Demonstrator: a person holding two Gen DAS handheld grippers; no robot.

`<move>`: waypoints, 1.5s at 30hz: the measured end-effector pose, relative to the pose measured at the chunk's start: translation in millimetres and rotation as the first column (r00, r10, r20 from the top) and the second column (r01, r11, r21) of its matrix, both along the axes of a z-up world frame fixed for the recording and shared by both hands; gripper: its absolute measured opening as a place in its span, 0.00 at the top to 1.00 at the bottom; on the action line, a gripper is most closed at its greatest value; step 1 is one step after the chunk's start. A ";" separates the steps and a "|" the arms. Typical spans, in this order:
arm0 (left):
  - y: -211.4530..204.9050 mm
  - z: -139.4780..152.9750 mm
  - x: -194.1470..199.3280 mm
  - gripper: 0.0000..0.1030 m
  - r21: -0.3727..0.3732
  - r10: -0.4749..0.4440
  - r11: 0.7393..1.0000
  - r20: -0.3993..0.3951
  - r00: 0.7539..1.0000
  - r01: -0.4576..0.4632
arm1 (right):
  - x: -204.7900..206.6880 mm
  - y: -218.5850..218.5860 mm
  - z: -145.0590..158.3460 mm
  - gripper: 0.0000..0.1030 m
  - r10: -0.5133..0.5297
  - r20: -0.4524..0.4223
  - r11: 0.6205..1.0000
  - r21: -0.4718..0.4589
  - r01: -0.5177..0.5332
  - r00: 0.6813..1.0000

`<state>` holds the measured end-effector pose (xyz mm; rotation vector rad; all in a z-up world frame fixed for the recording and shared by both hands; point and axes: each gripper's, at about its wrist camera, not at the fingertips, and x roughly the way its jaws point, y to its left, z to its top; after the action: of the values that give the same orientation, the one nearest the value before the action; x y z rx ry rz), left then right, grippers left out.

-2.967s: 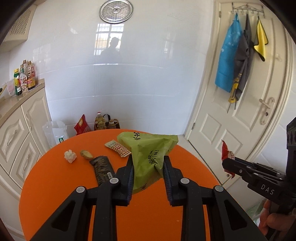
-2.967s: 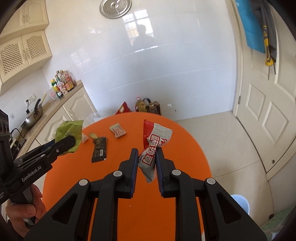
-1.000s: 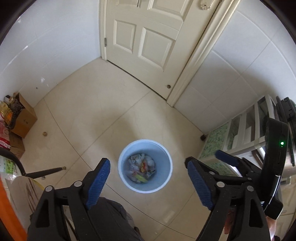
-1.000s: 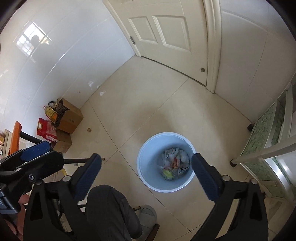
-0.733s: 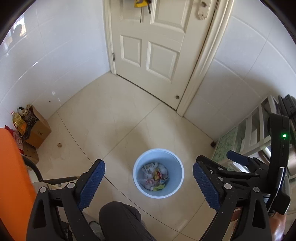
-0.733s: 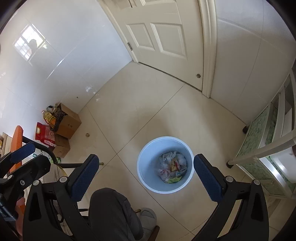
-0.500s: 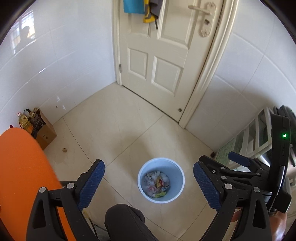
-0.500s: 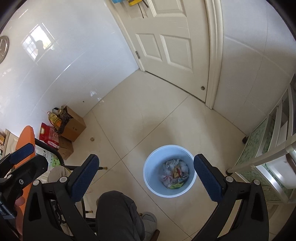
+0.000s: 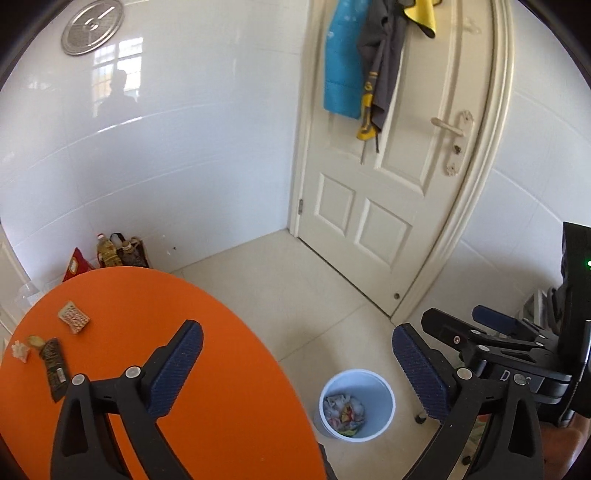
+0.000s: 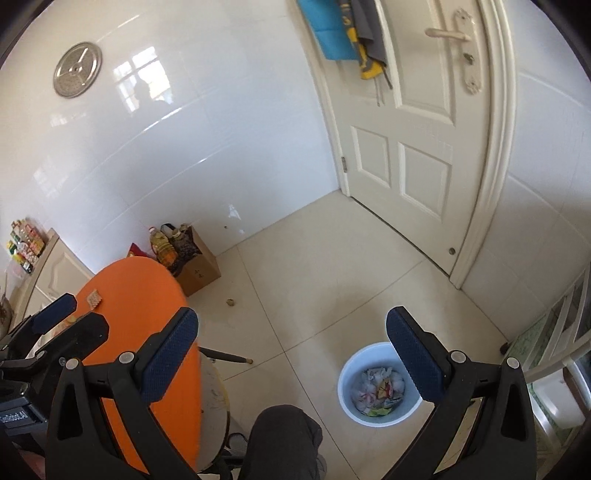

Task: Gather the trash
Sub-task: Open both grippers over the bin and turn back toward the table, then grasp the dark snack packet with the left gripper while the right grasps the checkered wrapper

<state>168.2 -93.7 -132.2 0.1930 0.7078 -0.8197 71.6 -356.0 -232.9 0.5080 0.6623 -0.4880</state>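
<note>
So both grippers are empty: left gripper (image 9: 295, 360) jaws opening, right gripper (image 10: 291, 349) spread wide. 4 bits of trash (image 9: 74, 316) sit on the orange table's (image 9: 207, 369) far left; white bin (image 9: 384, 391) on the floor, right.

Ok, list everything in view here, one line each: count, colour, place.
Table: one, orange, lower left.
Wrappers: two, one pale patterned, one dark, on the table's left side.
Scraps: two small, white and tan, beside the dark wrapper.
Bin: one, pale blue, on the floor, trash inside.
Door: one, cream, shut.
Hanging cloths: blue, grey, yellow, on the door.
Cardboard box: one, brown, by the wall, bottles inside.
Round metal disc: one, silver, on the wall.
Left tongs: jaws opening, nothing between.
Right tongs: open, empty.
</note>
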 end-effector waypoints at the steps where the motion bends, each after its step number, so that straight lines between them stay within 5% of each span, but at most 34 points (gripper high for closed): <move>1: 16.1 4.4 -1.3 0.01 -0.013 0.026 1.000 0.010 1.000 -0.026 | 7.9 11.3 8.1 0.00 0.025 0.010 1.000 -0.016 -0.025 1.000; 7: 108.4 23.4 -18.6 0.01 -0.077 0.180 0.981 0.036 0.983 -0.177 | 55.5 76.1 41.1 0.00 0.167 0.054 0.983 -0.087 -0.162 0.985; 21: 281.8 2.1 -54.6 0.01 -0.088 0.502 0.862 0.025 0.864 -0.498 | 139.3 196.4 60.1 0.00 0.411 0.078 0.904 -0.168 -0.394 0.908; 25: 286.9 -6.9 -52.3 0.01 -0.072 0.550 0.833 -0.001 0.835 -0.549 | 150.1 218.3 54.6 0.00 0.444 0.056 0.884 -0.193 -0.427 0.894; 32: 237.5 -28.7 -6.8 0.01 0.011 0.559 0.829 -0.039 0.828 -0.559 | 169.2 223.4 36.1 0.00 0.462 0.007 0.871 -0.193 -0.452 0.887; 45: 103.6 -87.5 140.9 0.04 0.217 0.568 0.813 -0.093 0.818 -0.540 | 205.7 191.7 -3.3 0.00 0.450 -0.049 0.883 -0.122 -0.452 0.892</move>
<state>309.1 10.0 -219.8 0.0753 0.9282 -0.2029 277.3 -164.3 -236.2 0.2113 0.7363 -0.0921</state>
